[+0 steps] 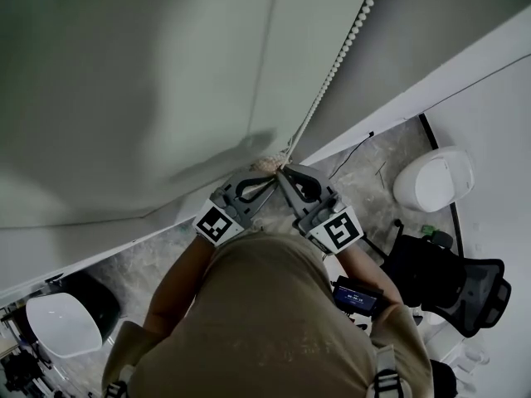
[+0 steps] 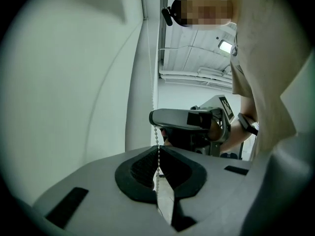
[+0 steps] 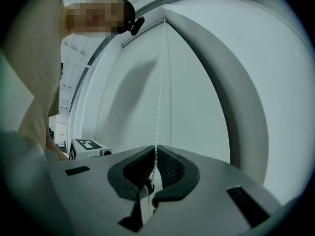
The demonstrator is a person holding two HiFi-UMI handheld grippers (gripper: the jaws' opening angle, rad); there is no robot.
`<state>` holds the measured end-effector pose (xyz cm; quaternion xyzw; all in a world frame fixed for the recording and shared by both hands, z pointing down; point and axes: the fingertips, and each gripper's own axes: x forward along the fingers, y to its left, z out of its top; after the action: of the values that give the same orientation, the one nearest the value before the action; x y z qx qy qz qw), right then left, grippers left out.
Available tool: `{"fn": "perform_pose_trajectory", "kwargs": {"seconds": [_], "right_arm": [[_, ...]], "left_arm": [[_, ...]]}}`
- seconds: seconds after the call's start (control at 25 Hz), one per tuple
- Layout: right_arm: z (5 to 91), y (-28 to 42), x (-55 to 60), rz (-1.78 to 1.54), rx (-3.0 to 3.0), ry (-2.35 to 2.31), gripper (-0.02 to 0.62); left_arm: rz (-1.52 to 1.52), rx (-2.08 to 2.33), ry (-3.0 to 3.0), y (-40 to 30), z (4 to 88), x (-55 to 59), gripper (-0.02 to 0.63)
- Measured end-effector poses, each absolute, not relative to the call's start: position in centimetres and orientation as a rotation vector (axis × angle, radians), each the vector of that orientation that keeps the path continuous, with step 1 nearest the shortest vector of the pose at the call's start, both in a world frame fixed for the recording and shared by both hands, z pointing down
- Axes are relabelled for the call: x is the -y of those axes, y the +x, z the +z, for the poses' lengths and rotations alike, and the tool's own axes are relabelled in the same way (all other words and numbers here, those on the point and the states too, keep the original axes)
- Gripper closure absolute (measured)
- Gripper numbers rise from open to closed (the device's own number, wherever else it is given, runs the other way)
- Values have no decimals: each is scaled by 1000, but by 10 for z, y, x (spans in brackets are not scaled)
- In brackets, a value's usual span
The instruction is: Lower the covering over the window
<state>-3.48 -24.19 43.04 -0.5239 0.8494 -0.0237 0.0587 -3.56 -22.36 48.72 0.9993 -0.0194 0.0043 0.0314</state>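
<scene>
The coming pull turns on the bead chain [image 1: 332, 69]. Its long axis runs straight up and down beside the covering [image 1: 124, 81]. In the head view it slants from the top edge down to where the two tools meet, close in front of us.

Both grippers point level, so they take the chain crosswise, and any haul has to go along it, downward. The left gripper [image 1: 267, 179] has its tips pressed together on the chain, with beads pinched at the very point of the jaws. The right gripper [image 1: 286, 172] sits just above it on the same strand. Its tips meet round the beads, though we cannot tell how firmly they bite. Neither hand is meaningfully nearer, as both are on the chain and almost touching each other. We judge that the lower, left grip is the one placed to draw down.

The covering hangs as a broad pale sheet to the left of the chain. Its bottom hem and the window behind it are not in view, so we cannot say how far down it hangs. The roller at the top is cut off. The chain's lower loop is hidden under the tools and our torso [image 1: 274, 322]. A pale lump [image 1: 267, 164] at the jaw tips is too small to identify.
</scene>
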Motion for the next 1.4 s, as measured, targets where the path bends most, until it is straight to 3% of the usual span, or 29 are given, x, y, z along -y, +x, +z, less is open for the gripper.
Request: {"fn": "perform_pose_trajectory", "kwargs": {"seconds": [0.2, 0.28, 0.52, 0.56, 0.6, 0.76, 0.8, 0.88, 1.0, 1.16, 1.24, 1.4], "right_arm": [[446, -28, 241, -163, -2542, -1598, 580], [469, -28, 239, -217, -2571, -1592, 580], [484, -43, 240, -312, -2630, -1534, 580], [485, -45, 239, -327, -2638, -1536, 580], [487, -44, 239, -335, -2645, -1542, 581], [476, -39, 235, -198, -2658, -1509, 578], [467, -37, 231, -153, -2640, -1480, 569], [445, -28, 227, -90, -2571, -1455, 465], [423, -27, 234, -41, -2543, -1466, 463], [423, -48, 242, -27, -2640, -1461, 479], [426, -46, 244, -35, -2644, -1513, 565], [431, -43, 251, -109, -2601, -1542, 578]], "left_arm": [[-119, 6, 2927, -53, 477, 228, 577], [-178, 24, 2898, -59, 469, 236, 506], [-125, 8, 3016, -34, 424, 242, 500], [-97, 31, 3037, -31, 422, 243, 508], [-79, 55, 3054, -27, 422, 245, 583], [-100, 105, 3077, -29, 427, 248, 589], [-86, 121, 3086, -34, 433, 250, 589], [-25, 144, 3103, -41, 451, 257, 589], [10, 118, 3089, -46, 475, 255, 589], [1, 58, 3096, -44, 479, 235, 590], [-6, 52, 3086, -38, 478, 231, 589], [-60, -3, 3005, -47, 472, 235, 588]]}}
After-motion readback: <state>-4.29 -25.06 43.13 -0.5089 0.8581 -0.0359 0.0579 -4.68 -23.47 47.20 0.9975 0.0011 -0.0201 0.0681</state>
